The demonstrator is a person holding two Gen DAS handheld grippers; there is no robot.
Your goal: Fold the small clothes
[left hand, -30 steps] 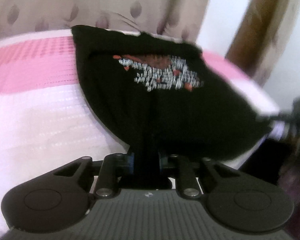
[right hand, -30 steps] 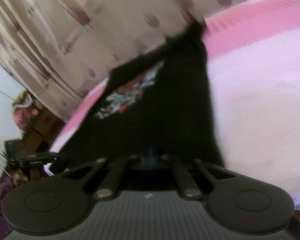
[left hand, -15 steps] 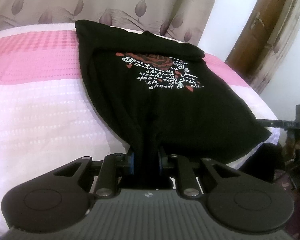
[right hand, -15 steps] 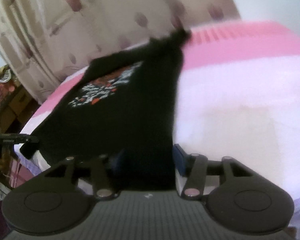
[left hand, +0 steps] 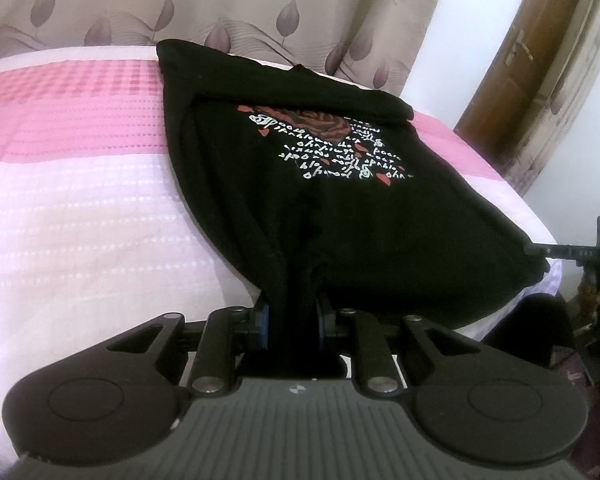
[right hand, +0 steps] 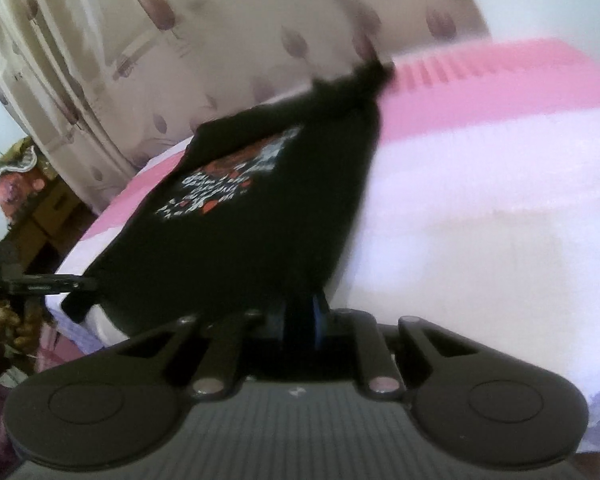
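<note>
1. My left tool [left hand: 291,322] sits at the near edge of the bed, blue pads [left hand: 263,322] clamped on a bunched fold of the black T-shirt [left hand: 340,216]. Cloth fills the gap between the pads.
2. My right tool [right hand: 300,322] is also at the near edge, pads pinched tight on a dark strip of the same black T-shirt [right hand: 268,216]. View is blurred, but the fabric clearly runs down into the narrow gap.
3. From both grips the shirt rises and spreads out over the bed, lying mostly flat, hem end near, collar end far.
4. In the left view the shirt's right near corner hangs over the bed's right edge.
5. The print [left hand: 336,144], a red rose with white script, faces up on the far half of the shirt. It reads upside down from my side. In the right view the print [right hand: 228,184] shows left of centre, smeared.
6. A folded band of black cloth lies across the far end, just beyond the print.
7. The bedspread [left hand: 84,184] is pale pink near, deeper pink far, textured weave. Bare to the left of the shirt in the left view.
8. A black tripod arm [left hand: 572,254] sticks in at the right, beside the bed's edge. Same arm [right hand: 32,284] at left in the right view.
9. Far back: beige curtain [left hand: 228,4] with purple leaf pattern, and a brown wooden door [left hand: 516,52] at far right.
</note>
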